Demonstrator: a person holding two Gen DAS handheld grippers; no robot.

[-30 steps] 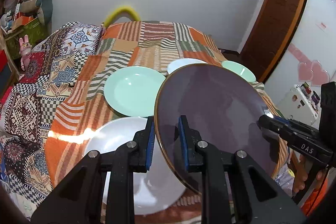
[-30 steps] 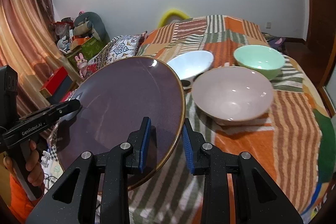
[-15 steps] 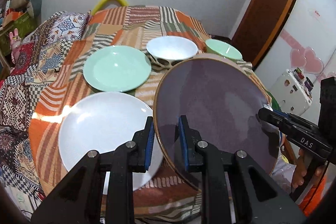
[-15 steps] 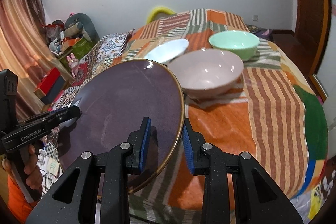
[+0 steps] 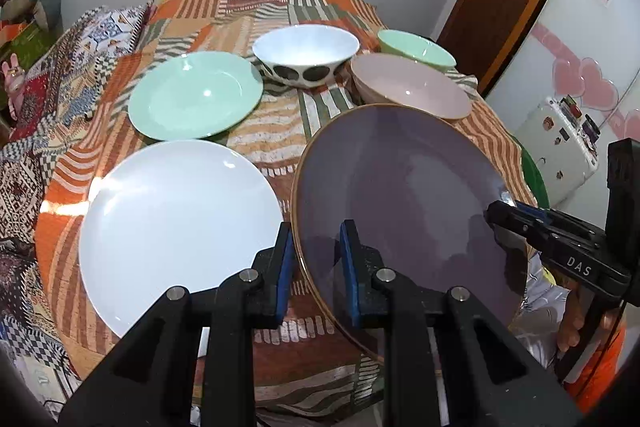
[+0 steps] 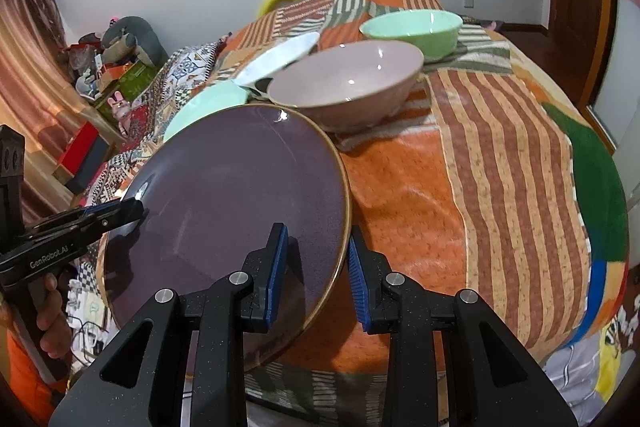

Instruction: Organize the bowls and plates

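Between our two sets of tongs hangs the purple plate (image 5: pixel 400 195), tilted and clear of the tabletop (image 6: pixel 500 155) — the left tongs (image 5: pixel 316 263) clenched on its near-left rim, the right tongs (image 6: pixel 314 259) clenched on the opposite edge. Just beside it on the left lies the white plate (image 5: pixel 176 223), with the mint plate (image 5: pixel 196 95) behind that; the pink bowl (image 5: pixel 412 89), spotted bowl (image 5: pixel 306 55) and mint bowl (image 5: pixel 416 47) stand at the far side. We judge the step to be stacking the plates, probably onto the white one. To do it well we should level the plate, keep both grips even, centre it over the white plate and lower gently — releasing only once it rests flat.
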